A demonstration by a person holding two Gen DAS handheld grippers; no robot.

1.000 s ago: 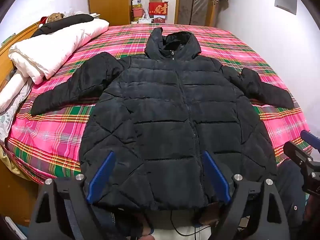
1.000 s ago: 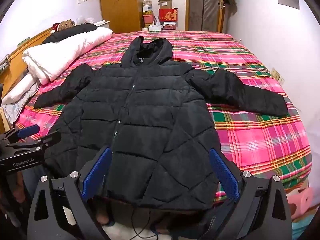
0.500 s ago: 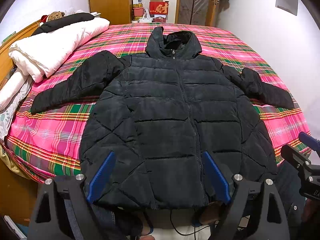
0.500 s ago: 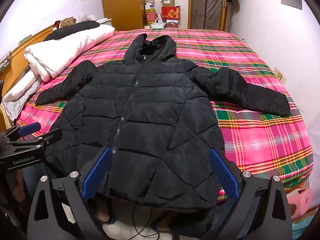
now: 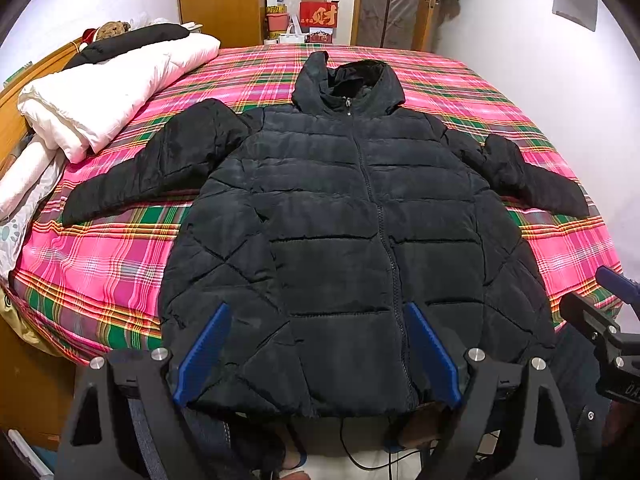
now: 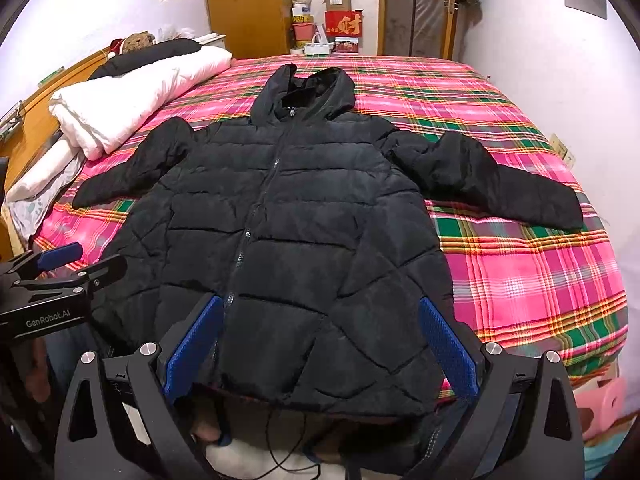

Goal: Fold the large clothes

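Note:
A black hooded puffer jacket lies flat and zipped on the plaid bed, front up, hood at the far end, both sleeves spread out to the sides. It also shows in the right wrist view. My left gripper is open and empty, hovering above the jacket's hem at the bed's near edge. My right gripper is open and empty above the hem, a little to the right. Each gripper shows at the edge of the other's view.
The bed has a pink and green plaid cover. A rolled white duvet and a dark pillow lie along its left side by the wooden headboard. White walls stand close on the right. Boxes and a wardrobe stand behind the bed.
Both grippers have drifted slightly forward and up over the hem. The jacket has not moved and the jaws stay open.

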